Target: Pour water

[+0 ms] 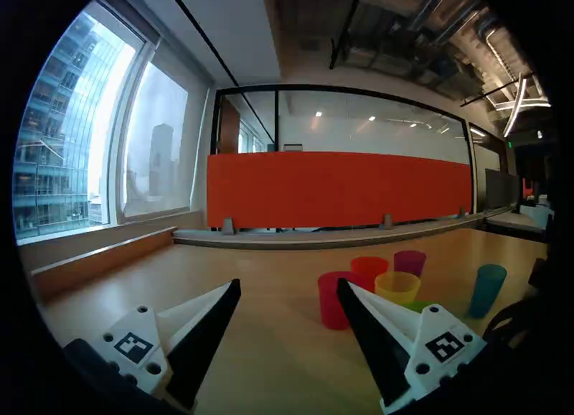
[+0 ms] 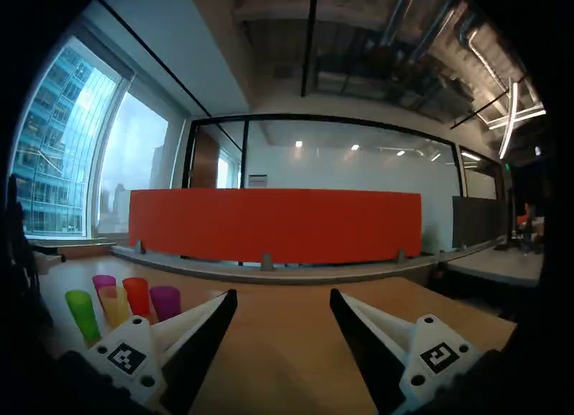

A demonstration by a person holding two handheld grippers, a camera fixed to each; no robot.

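Several coloured plastic cups stand upright in a cluster on the wooden table (image 1: 273,357). In the left gripper view a red cup (image 1: 332,300) is nearest, just left of my right-hand finger, with a yellow cup (image 1: 398,286), a second red cup (image 1: 369,266) and a magenta cup (image 1: 410,261) behind it, and a teal cup (image 1: 488,289) apart to the right. My left gripper (image 1: 287,284) is open with nothing between its fingers. In the right gripper view the green cup (image 2: 82,313), red cup (image 2: 136,294) and purple cup (image 2: 166,301) stand far left. My right gripper (image 2: 281,294) is open over bare table.
An orange divider panel (image 1: 337,189) runs along the table's far edge. Tall windows (image 1: 79,149) and a wooden ledge (image 1: 100,253) line the left side. Another desk (image 2: 495,264) stands at the right, beyond a gap. A dark shape (image 2: 18,264) sits at the right gripper view's left edge.
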